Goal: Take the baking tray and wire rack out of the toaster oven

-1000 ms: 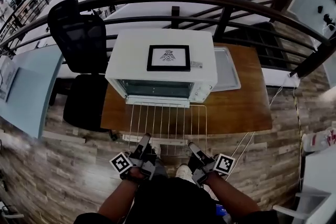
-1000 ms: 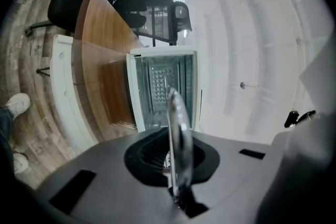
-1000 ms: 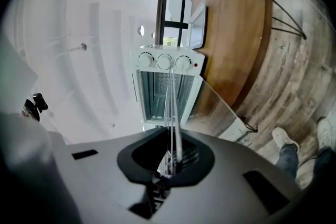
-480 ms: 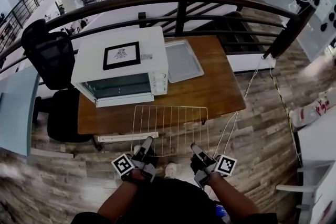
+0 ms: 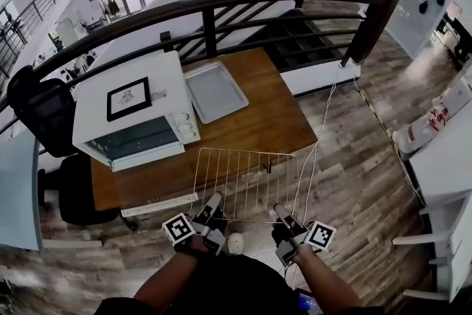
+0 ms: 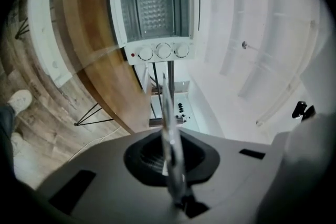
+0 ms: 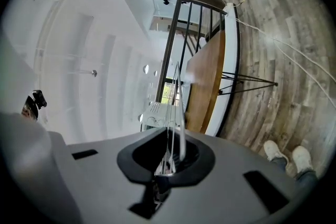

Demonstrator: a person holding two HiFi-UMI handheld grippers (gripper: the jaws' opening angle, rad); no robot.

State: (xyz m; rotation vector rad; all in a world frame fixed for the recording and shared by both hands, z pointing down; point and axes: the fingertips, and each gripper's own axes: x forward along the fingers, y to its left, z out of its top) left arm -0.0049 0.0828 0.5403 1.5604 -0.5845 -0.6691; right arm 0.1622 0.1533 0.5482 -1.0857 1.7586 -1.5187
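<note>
Head view: you can see the wire rack (image 5: 247,184) is all the way out of the toaster oven (image 5: 129,111). You hold it flat in the air, in front of the oven and off to the side where its knobs are. Your left claw (image 5: 215,199) is clenched on the near edge of the rack. Your right claw (image 5: 279,209) is clenched on that same edge, further from the oven. In both gripper views the thin wires run right between the closed jaws.

The baking tray (image 5: 215,90) is out too. It lies flat on the bench (image 5: 269,129), just beside the oven on the knob side.

In the left gripper view the oven stands open and looks empty inside.

So both things are out of the oven. What is left, I think, is only to put the rack down somewhere, maybe on the bench near the tray, and let go.
</note>
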